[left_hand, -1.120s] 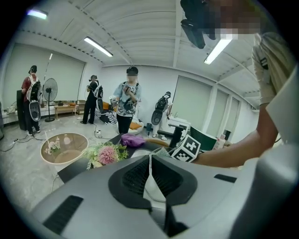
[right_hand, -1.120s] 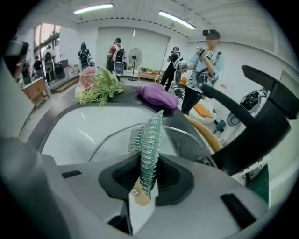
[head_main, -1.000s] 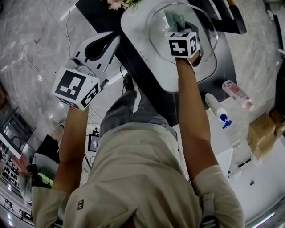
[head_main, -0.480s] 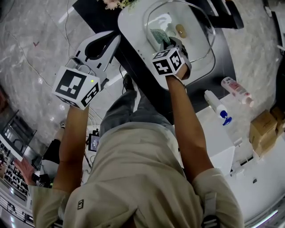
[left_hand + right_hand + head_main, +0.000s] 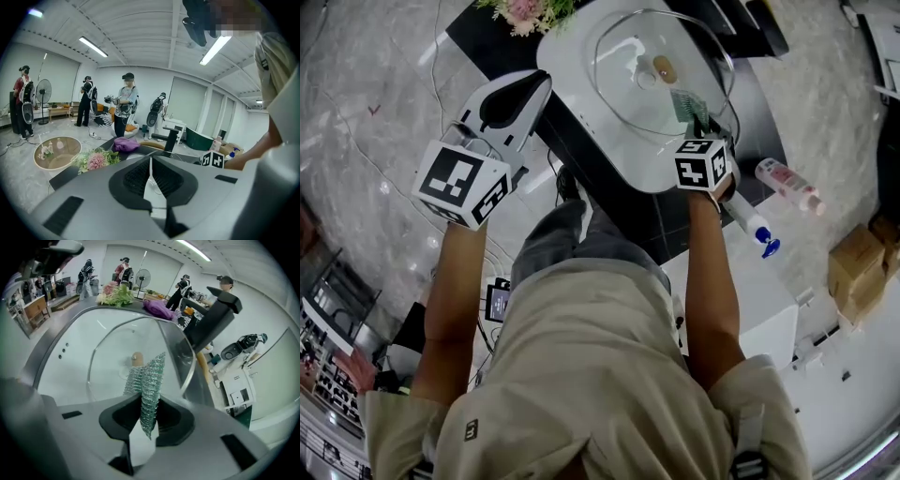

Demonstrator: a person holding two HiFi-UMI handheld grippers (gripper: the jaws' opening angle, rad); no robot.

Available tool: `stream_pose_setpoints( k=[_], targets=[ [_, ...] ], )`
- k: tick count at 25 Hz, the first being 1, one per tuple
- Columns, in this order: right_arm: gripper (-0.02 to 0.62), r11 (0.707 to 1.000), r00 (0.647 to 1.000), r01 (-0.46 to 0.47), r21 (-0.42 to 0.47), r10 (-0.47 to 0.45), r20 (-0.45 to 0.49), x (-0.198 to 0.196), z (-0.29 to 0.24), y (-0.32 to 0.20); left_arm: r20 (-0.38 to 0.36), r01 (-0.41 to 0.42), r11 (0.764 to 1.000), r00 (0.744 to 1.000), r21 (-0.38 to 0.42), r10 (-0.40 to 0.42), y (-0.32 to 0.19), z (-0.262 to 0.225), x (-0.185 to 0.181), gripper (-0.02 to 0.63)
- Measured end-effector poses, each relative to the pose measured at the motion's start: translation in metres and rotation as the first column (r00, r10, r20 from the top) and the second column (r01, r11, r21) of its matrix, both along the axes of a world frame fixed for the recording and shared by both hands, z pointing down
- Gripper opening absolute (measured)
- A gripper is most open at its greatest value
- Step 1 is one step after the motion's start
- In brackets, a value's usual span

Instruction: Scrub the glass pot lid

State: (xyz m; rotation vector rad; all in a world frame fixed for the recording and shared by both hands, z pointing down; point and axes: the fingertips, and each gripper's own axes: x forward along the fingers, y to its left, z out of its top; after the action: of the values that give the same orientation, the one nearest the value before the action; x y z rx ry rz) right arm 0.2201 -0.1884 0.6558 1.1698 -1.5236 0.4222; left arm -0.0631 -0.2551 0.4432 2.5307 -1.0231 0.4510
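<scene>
A glass pot lid (image 5: 656, 75) (image 5: 117, 357) lies knob-up inside a white sink (image 5: 572, 66) (image 5: 61, 362) set in a black counter (image 5: 609, 178). The right gripper (image 5: 697, 127) (image 5: 147, 416), at the sink's near right edge, is clamped on a green-silver scouring pad (image 5: 689, 105) (image 5: 149, 390) that reaches the lid's rim. The left gripper (image 5: 536, 84) (image 5: 151, 173) hovers off the sink's left side, its jaws pressed together with nothing between them. Flowers (image 5: 525, 11) sit beyond the sink; two bottles (image 5: 787, 187) lie to its right.
</scene>
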Motion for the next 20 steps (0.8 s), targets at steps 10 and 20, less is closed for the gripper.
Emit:
stream_pose_setpoints(
  k=[10,20],
  targets=[
    [0.086,0.994,0.997,-0.065,0.091,0.067,-0.024,0.036,-0.028,-0.035,0.000,-0.020,1.000,1.000,-0.003,0.020,-0.004,-0.001,0.010,0.029],
    [0.086,0.978,0.996,-0.085,0.190,0.087,0.002,0.031,-0.052,-0.102,0.001,0.000,1.000,1.000,-0.017,0.000,-0.003,0.008,-0.002,0.029]
  ],
)
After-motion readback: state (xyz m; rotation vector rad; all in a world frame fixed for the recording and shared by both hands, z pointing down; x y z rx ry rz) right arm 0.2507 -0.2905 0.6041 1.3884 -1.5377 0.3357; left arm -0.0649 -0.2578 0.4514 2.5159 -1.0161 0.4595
